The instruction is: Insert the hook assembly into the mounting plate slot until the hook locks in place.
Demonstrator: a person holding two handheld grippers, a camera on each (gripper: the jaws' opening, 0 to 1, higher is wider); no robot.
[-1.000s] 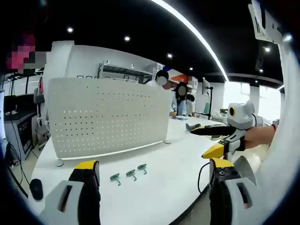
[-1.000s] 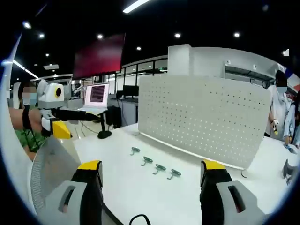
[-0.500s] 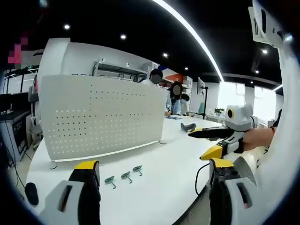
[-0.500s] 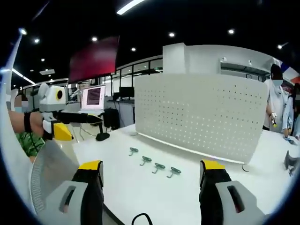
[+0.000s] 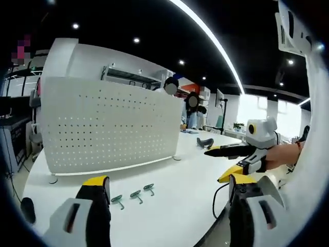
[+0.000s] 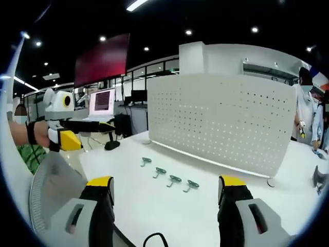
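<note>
I am holding both sets of jaws wide apart with nothing in them, and the little green hooks [image 6: 167, 177] are lying in a row on the white surface [image 6: 169, 216] straight ahead of my right gripper [image 6: 167, 193], in front of the standing plate with holes [image 6: 221, 126].

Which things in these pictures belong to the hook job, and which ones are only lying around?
For the job:
- four hooks in a row on the white table
- upright perforated mounting plate behind them
- left claw and right claw, both open and empty

Lying about:
- laptop
- dark object on the table's far side
- black cable at the near edge
</note>
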